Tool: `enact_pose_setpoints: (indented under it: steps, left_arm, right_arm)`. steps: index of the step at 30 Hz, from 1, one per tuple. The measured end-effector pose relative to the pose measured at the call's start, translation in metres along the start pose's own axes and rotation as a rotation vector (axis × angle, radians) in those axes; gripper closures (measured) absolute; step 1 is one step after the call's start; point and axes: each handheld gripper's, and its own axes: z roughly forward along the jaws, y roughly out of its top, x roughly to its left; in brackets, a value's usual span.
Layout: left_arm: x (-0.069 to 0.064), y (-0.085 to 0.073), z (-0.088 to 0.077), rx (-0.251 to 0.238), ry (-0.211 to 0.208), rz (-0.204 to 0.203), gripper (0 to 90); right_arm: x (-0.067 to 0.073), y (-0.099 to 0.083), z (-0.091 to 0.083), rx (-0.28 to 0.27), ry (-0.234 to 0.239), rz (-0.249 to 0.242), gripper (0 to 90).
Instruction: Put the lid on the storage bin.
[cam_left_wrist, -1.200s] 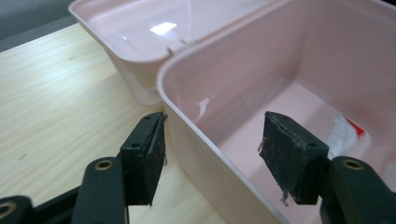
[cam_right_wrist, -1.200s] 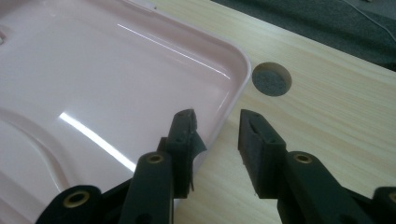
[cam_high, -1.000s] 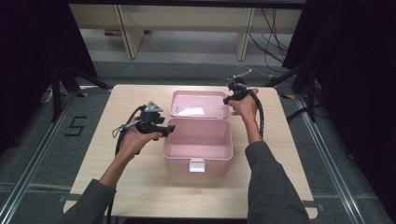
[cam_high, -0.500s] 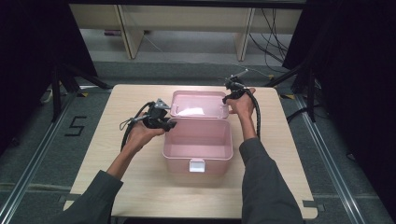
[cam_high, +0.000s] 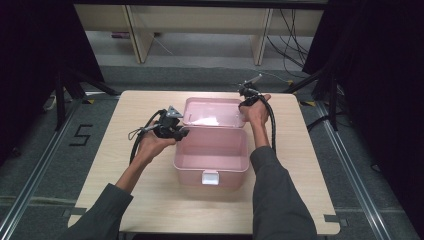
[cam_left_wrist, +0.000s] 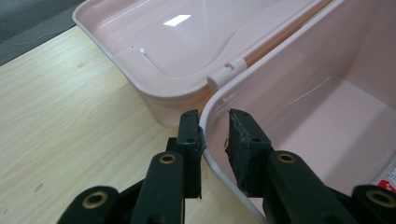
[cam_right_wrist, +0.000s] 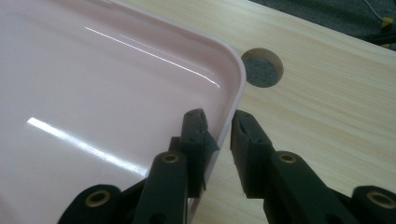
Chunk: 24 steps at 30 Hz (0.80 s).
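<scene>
An open pink box (cam_high: 230, 172) stands mid-table, its lid (cam_high: 212, 112) laid back flat behind it. My left gripper (cam_high: 183, 132) is at the box's back left corner. In the left gripper view its jaws (cam_left_wrist: 215, 123) straddle the box wall (cam_left_wrist: 327, 93) beside the hinge (cam_left_wrist: 226, 74). They have just been closing, the outer pad on the rim and a gap at the inner pad. My right gripper (cam_high: 243, 103) is at the lid's right side. Its jaws (cam_right_wrist: 219, 121) straddle the lid's rim (cam_right_wrist: 238, 79) and have been closing, with wood showing in the gap.
The wooden table (cam_high: 125, 200) has bare room left, right and in front of the box. A white latch (cam_high: 210, 177) sits on the box's front. A round hole (cam_right_wrist: 263, 67) lies in the tabletop near the lid's corner. Dark stands and cables surround the table.
The left gripper has edged a little to the right, onto the box's back left corner. The right hand has stayed at the lid's right side.
</scene>
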Motion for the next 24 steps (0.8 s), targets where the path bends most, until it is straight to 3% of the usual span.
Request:
enact_pose_setpoints:
  steps: [8, 9, 14, 15, 17, 24]
  left_arm:
    - [0.000, 0.000, 0.000, 0.000, 0.005, 0.001, 75.1]
    - [0.000, 0.000, 0.000, -0.001, 0.005, -0.001, 75.3]
    - [-0.001, 0.000, 0.000, -0.003, 0.010, -0.002, 75.9]
    - [-0.002, 0.000, 0.001, -0.020, 0.012, -0.022, 75.9]
    - [-0.001, 0.000, 0.000, -0.005, 0.012, -0.003, 75.9]
    - [-0.001, 0.000, 0.000, -0.004, 0.013, -0.002, 75.9]
  right_arm:
    - [0.006, 0.002, -0.007, -0.018, -0.029, 0.022, 78.7]
    - [0.005, 0.002, -0.008, -0.028, -0.031, -0.009, 78.8]
    - [0.005, 0.003, -0.015, -0.061, -0.034, -0.001, 79.6]
    - [0.005, 0.003, -0.017, -0.067, -0.036, -0.005, 79.8]
    - [0.007, 0.003, -0.022, -0.090, -0.047, 0.001, 80.2]
    - [0.008, 0.003, -0.037, -0.127, -0.046, -0.001, 80.6]
